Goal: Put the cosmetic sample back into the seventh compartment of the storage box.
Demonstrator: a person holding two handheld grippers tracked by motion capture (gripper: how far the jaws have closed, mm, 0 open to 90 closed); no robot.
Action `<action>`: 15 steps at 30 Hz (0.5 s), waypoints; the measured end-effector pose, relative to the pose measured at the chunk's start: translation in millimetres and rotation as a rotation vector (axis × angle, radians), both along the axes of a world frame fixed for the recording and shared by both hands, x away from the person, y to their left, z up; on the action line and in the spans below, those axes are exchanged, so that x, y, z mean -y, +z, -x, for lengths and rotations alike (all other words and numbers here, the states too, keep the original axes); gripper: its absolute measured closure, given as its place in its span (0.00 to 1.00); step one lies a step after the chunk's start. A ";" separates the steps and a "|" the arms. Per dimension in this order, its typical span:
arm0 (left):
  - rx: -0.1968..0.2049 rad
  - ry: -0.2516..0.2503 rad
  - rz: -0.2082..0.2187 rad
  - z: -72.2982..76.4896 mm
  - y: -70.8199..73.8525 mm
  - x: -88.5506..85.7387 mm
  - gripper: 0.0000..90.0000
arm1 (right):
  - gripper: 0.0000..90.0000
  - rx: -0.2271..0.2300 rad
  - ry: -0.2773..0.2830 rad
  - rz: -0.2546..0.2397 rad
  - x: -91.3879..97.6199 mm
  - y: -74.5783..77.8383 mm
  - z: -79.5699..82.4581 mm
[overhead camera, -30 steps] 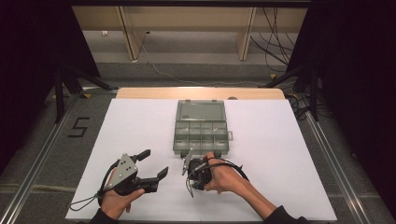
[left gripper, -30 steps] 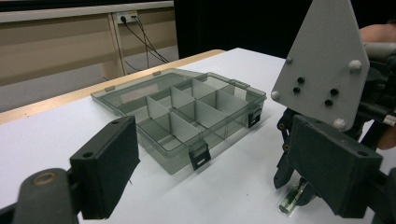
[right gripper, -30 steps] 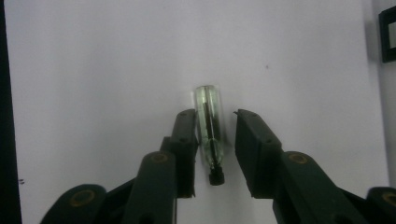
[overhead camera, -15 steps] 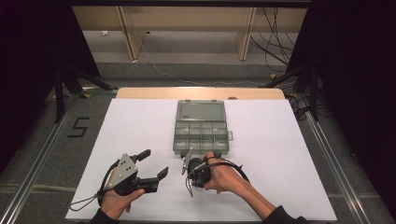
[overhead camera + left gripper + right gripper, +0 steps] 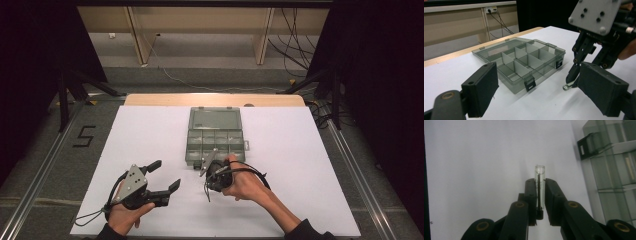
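Observation:
A smoky clear compartment box point(image 5: 215, 135) lies open in the middle of the white table, its lid folded back. Just in front of its near edge my right gripper point(image 5: 203, 168) points down at the tabletop. In the right gripper view that gripper point(image 5: 540, 188) is shut on a small clear tube point(image 5: 540, 176) with a dark pin inside, the tube's open end sticking out past the pads. The left gripper view catches the tube point(image 5: 566, 86) low over the table beside the box point(image 5: 521, 62). My left gripper point(image 5: 167, 174) stands open and holds nothing, to the left of the right one.
The box has black latches point(image 5: 589, 145) on its front and several divided compartments; one holds a pale thin piece point(image 5: 629, 168). The white board point(image 5: 140, 135) extends well to the left and right of the box. A wooden strip point(image 5: 165, 99) runs along the far edge.

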State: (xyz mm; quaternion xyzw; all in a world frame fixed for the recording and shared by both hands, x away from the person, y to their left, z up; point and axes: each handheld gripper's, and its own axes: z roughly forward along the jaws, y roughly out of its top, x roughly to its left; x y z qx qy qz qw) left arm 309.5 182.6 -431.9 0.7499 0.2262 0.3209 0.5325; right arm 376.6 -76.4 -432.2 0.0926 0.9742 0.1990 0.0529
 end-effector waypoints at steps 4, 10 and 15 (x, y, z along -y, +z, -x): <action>-0.004 0.006 -0.009 0.6 0.5 -0.3 0.17 | 0.90 0.010 -0.024 -0.017 3.8 4.7 -2.3; -0.002 0.003 -0.005 0.4 0.4 -0.2 0.17 | 0.90 0.032 -0.047 -0.038 7.5 10.8 -5.0; -0.003 0.006 -0.006 0.5 0.6 -0.6 0.18 | 0.90 0.079 -0.087 -0.093 12.8 15.9 -10.0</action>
